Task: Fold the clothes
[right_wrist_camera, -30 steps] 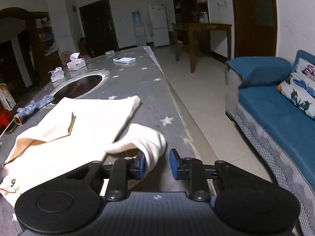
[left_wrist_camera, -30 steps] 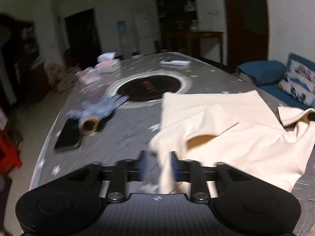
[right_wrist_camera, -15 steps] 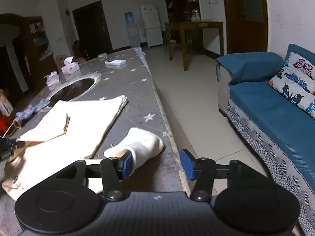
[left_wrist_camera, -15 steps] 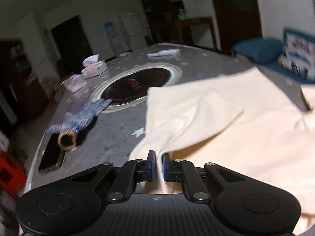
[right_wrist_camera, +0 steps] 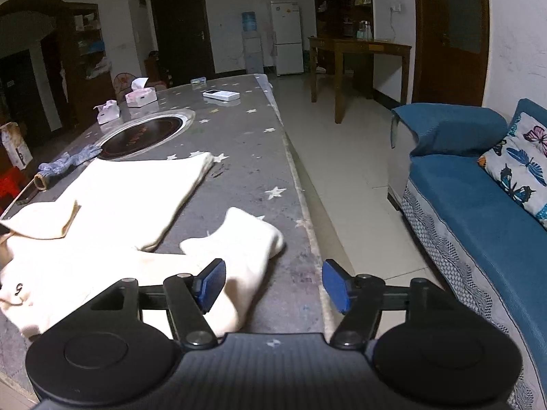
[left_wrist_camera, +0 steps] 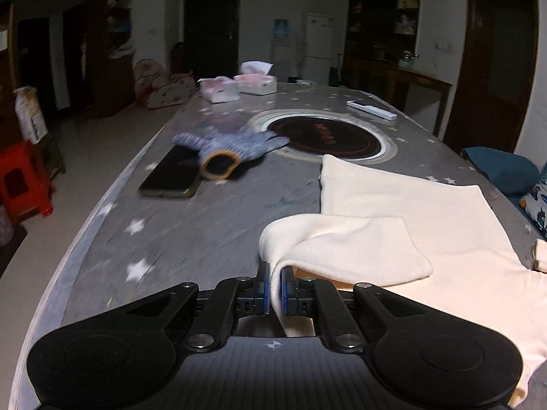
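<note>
**A:** Left wrist view first. Why is the sleeve lying across the body like that?

**B:** Because the left gripper [left_wrist_camera: 272,288] has it. The jaws are clenched on the cream shirt [left_wrist_camera: 427,212] at the sleeve's root, and the sleeve [left_wrist_camera: 359,246] lies folded over the torso, cuff end toward the right. A pinch at that edge lets the fold line be steered — that's my reading of it.

**A:** And the shirt itself?

**B:** Flat on the grey star-patterned table [left_wrist_camera: 205,232], its long axis running away from the camera toward the round inset burner [left_wrist_camera: 324,136]. The straight far edge lies just short of that ring. A knit glove [left_wrist_camera: 236,147] and a phone [left_wrist_camera: 171,174] lie well to the left, clear of the cloth.

**A:** Now the right wrist view.

**B:** The right gripper [right_wrist_camera: 273,285] is released — pads spread wide, nothing between them. The other sleeve [right_wrist_camera: 239,239] lies unfolded, sticking out toward the table's right edge, its cuff just ahead of the left pad.

**A:** So why hover there?

**B:** Probably lined up on that sleeve; whether arriving or letting go, I can't tell.
</note>
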`<state>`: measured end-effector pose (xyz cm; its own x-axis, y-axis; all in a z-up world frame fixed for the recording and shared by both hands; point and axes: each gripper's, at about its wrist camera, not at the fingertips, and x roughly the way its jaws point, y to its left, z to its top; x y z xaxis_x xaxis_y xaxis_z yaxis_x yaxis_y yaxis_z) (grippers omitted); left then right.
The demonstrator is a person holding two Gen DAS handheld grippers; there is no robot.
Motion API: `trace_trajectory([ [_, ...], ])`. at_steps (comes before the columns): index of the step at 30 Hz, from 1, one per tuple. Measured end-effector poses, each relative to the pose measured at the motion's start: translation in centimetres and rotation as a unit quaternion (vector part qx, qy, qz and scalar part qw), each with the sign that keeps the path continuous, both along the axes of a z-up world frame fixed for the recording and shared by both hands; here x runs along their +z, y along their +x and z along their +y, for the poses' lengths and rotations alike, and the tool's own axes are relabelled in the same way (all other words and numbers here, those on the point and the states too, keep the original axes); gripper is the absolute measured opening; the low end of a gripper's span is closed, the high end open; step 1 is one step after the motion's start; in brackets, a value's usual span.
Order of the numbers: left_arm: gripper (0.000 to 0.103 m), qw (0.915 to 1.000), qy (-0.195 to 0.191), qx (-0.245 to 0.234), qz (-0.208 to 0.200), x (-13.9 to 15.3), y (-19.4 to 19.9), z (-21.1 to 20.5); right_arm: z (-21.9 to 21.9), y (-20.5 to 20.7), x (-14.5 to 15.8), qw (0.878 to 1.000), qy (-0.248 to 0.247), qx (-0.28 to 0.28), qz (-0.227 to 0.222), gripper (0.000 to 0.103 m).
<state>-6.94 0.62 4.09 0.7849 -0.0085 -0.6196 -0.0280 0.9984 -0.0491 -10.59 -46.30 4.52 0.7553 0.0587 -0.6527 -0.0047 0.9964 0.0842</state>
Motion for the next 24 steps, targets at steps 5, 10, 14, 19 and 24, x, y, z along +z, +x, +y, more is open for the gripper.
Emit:
trace_trajectory([
  [5,0.007,0.9996,-0.005,0.023,0.017,-0.4,-2.3,1.1,1.7,1.5,-1.3,0.999,-0.035,0.016,0.01,0.064],
  [10,0.015,0.9987,0.005,0.038,0.033,-0.9,-3.9,1.6,3.3,1.7,-0.8,0.998,-0.049,0.038,-0.01,0.064],
  [14,0.042,0.9982,0.036,0.034,0.035,-0.9,-4.7,1.2,4.8,2.2,-0.5,0.996,-0.053,0.076,-0.018,0.064],
  [19,0.06,0.9976,0.068,0.01,0.011,0.3,-5.7,0.4,7.2,3.3,-1.3,0.99,-0.078,0.118,-0.011,0.064],
  [24,0.068,0.9965,0.08,-0.026,-0.006,1.0,-5.5,-1.0,8.0,4.2,-2.6,0.985,-0.131,0.113,-0.004,0.064],
])
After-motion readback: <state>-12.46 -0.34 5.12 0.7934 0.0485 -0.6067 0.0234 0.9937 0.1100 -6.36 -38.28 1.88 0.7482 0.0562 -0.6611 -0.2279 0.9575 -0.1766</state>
